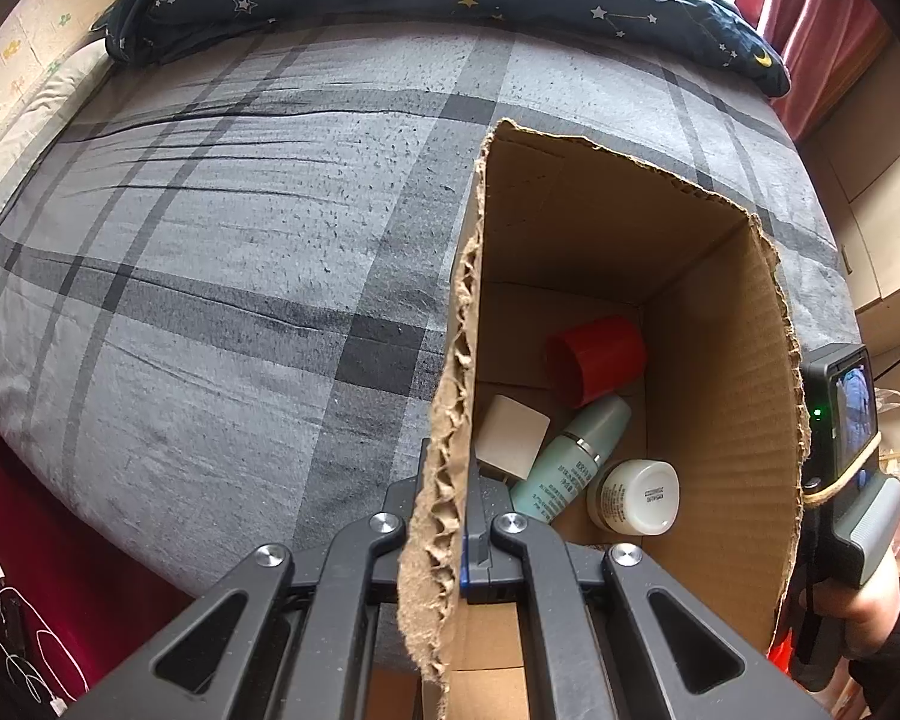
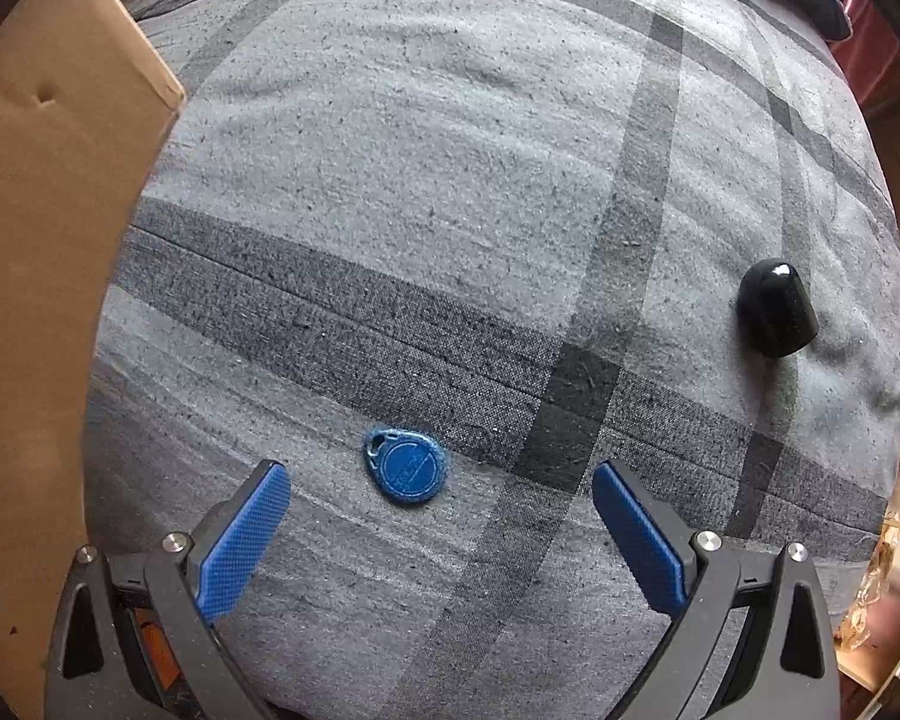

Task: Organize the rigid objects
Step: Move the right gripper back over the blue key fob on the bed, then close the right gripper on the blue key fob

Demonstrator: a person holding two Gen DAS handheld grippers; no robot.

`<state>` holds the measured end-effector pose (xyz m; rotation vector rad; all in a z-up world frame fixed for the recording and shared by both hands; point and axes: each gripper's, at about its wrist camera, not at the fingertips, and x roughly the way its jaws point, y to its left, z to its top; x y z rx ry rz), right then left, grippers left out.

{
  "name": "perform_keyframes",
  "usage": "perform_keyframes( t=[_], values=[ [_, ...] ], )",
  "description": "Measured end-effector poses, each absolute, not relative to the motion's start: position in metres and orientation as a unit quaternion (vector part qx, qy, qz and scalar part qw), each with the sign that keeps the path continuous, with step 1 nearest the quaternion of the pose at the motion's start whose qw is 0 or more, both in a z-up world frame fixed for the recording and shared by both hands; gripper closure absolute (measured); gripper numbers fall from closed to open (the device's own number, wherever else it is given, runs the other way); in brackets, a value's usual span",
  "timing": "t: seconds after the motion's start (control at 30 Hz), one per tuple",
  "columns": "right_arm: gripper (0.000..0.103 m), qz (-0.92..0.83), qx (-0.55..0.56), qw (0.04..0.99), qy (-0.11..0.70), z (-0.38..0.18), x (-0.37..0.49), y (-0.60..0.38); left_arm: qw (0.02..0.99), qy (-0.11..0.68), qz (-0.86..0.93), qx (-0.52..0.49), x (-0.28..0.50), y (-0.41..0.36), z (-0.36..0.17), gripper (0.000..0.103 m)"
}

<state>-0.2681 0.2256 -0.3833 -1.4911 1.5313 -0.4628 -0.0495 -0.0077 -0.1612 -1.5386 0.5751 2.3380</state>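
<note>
Left gripper (image 1: 450, 516) clamped on torn brown cardboard box (image 1: 720, 360) wall. Right gripper (image 2: 441, 507) spread wide over blue teardrop-shaped plastic key fob (image 2: 405, 466) on grey plaid bedsheet (image 2: 450, 210).

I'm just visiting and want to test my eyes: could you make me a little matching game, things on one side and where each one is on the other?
Things:
1. red cup
2. blue key fob
3. black cap
4. cardboard box wall

Places:
A. on the bedsheet, far right
B. pinched by the left gripper
C. lying inside the box
D. on the bedsheet, between the open right gripper's fingers

Pairs: 1-C, 2-D, 3-A, 4-B
</note>
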Motion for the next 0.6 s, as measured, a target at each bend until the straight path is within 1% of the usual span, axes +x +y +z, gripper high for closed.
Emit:
perform_keyframes(
  t=[0.2,0.27,0.3,0.33,0.37,0.4,0.47,0.5,0.57,0.6],
  values=[
    [0.002,-0.197,-0.607,0.458,0.619,-0.3885,-0.2666,0.2155,0.131,0.192,0.811,-0.537,-0.0491,-0.0078,-0.1639,0.100],
    [0.008,-0.197,-0.605,0.460,0.619,-0.3892,-0.2672,0.2150,0.128,0.190,0.811,-0.538,-0.0495,-0.0076,-0.1643,0.100],
    [0.014,-0.198,-0.608,0.460,0.617,-0.3897,-0.2677,0.2148,0.127,0.190,0.811,-0.538,-0.0495,-0.0076,-0.1646,0.100],
    [0.018,-0.199,-0.610,0.458,0.615,-0.3904,-0.2681,0.2143,0.123,0.187,0.812,-0.539,-0.0497,-0.0074,-0.1646,0.100],
    [0.024,-0.200,-0.610,0.457,0.615,-0.3910,-0.2684,0.2138,0.119,0.186,0.813,-0.539,-0.0499,-0.0075,-0.1647,0.100],
    [0.027,-0.200,-0.609,0.458,0.616,-0.3912,-0.2687,0.2136,0.118,0.185,0.813,-0.539,-0.0501,-0.0075,-0.1647,0.100],
    [0.028,-0.196,-0.610,0.460,0.615,-0.3919,-0.2696,0.2143,0.113,0.182,0.814,-0.540,-0.0506,-0.0078,-0.1643,0.100],
    [0.032,-0.194,-0.611,0.461,0.614,-0.3924,-0.2701,0.2147,0.113,0.181,0.815,-0.539,-0.0509,-0.0080,-0.1641,0.100],
    [0.041,-0.191,-0.611,0.460,0.615,-0.3934,-0.2710,0.2148,0.108,0.179,0.815,-0.540,-0.0514,-0.0084,-0.1638,0.100],
    [0.052,-0.189,-0.613,0.459,0.614,-0.3940,-0.2716,0.2150,0.107,0.178,0.816,-0.540,-0.0514,-0.0085,-0.1638,0.100]
  ],
)
